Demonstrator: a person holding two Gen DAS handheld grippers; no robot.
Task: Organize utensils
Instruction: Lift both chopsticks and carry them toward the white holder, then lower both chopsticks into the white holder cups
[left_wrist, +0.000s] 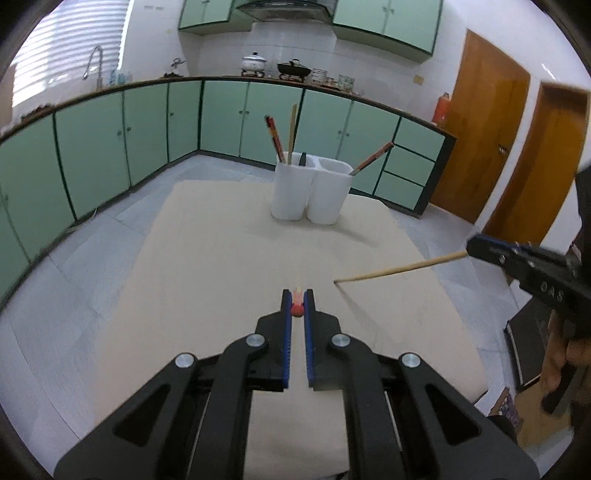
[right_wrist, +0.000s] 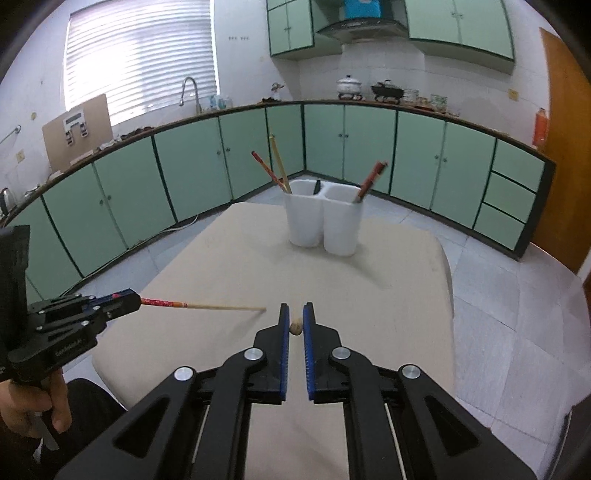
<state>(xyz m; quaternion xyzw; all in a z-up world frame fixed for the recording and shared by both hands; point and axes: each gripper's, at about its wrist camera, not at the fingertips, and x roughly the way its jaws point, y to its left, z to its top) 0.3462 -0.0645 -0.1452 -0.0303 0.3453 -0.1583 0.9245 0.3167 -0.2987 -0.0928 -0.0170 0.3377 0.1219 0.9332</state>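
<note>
Each gripper (left_wrist: 297, 295) (right_wrist: 295, 308) clamps one chopstick (left_wrist: 400, 272) (right_wrist: 207, 305).

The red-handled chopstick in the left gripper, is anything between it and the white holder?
Nothing visible: only bare beige tabletop lies between the red-handled chopstick and the white two-compartment holder.

The left gripper (left_wrist: 297, 301) is closed on a red-ended chopstick (left_wrist: 297, 309), above the beige table (left_wrist: 221, 266). Beyond it stands the white holder (left_wrist: 310, 195). Right of the holder, the right gripper (left_wrist: 474, 246) grips a plain chopstick (left_wrist: 399, 269).
</note>
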